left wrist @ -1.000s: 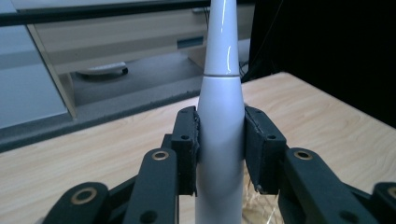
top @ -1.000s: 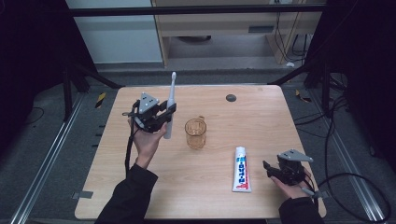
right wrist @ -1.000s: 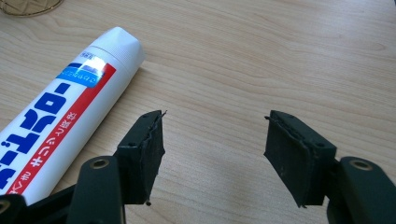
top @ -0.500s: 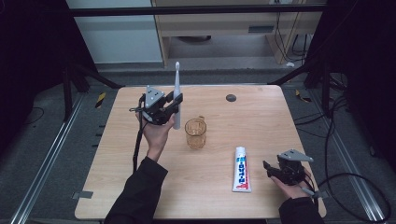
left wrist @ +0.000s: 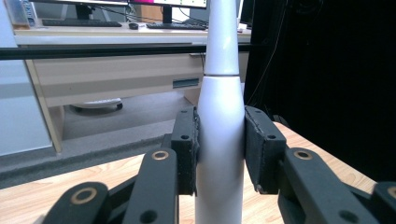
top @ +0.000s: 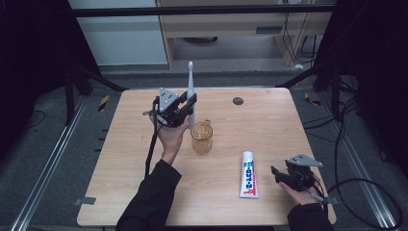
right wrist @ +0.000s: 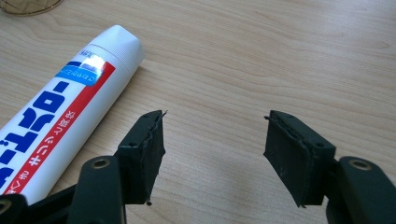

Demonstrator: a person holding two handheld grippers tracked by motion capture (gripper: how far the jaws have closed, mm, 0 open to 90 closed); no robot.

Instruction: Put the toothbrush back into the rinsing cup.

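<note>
The table [top: 144, 192] is bare pale wood and fills the middle of the high view. On it, at the centre of the frame, an amber see-through cup [top: 201, 137] stands upright. A toothpaste tube [top: 248, 174] lies flat to the lower right of the cup, and a small dark disc [top: 237, 101] sits near the far edge, well apart from the rest.

The electric toothbrush [top: 191, 94] is upright just left of and above the cup, its slim neck and head rising toward the top of the frame. It looks stiff throughout: a smooth white plastic body, probably slippery, light to moderate in weight, with most of that weight low in the thick handle. The thin neck is the poor place to grip; the broad handle, where the sides are widest, gives the pads the most surface and keeps the brush from swinging. Lowered into the cup, it could tip so light a vessel if it leans on the rim.

The left tool [top: 185, 109] is clamped on that handle. In the left gripper view both pads press the white body [left wrist: 221, 140] from either side, jaws partly closed around its width, the brush standing vertical between them.

The right tool [top: 284, 176] rests at the lower right of the high view, just beside the tube. In the right gripper view its jaws stand wide apart with only bare wood between them, the tube [right wrist: 65, 116] lying off to the left, untouched.
</note>
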